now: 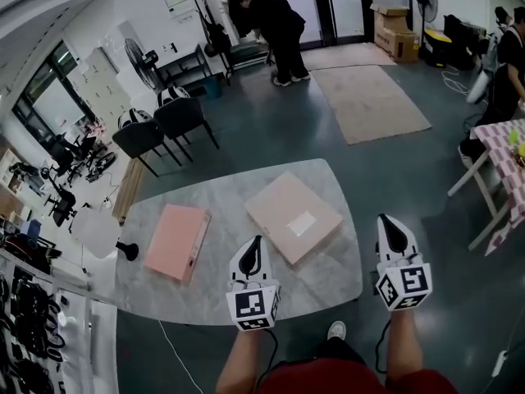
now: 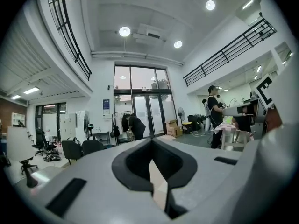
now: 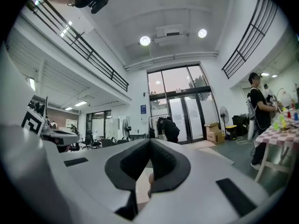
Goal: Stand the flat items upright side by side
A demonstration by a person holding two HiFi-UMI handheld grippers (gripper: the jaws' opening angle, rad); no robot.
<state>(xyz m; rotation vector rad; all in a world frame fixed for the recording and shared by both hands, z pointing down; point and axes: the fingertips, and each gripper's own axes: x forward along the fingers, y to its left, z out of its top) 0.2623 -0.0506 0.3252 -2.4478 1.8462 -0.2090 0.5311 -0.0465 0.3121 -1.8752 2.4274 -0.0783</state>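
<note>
A pink folder [image 1: 176,240] lies flat on the left part of the marble table [image 1: 213,298]. To its right a flat beige box [image 1: 293,216] with a white label also lies flat. My left gripper [image 1: 257,241] hovers over the table's near edge, just below the beige box, with its jaws together and nothing in them. Off the table's right end, my right gripper [image 1: 388,220] is held over the floor, shut and empty. In the left gripper view the left gripper [image 2: 152,164] points level, and a sliver of the beige box [image 2: 158,177] shows past its closed tips.
A white desk lamp [image 1: 98,232] stands at the table's left end. Two dark chairs [image 1: 164,130] and a fan [image 1: 141,60] are beyond it. A person [image 1: 275,23] bends over near the doors. A rug [image 1: 369,101] lies on the floor and a checkered table [image 1: 500,150] stands at right.
</note>
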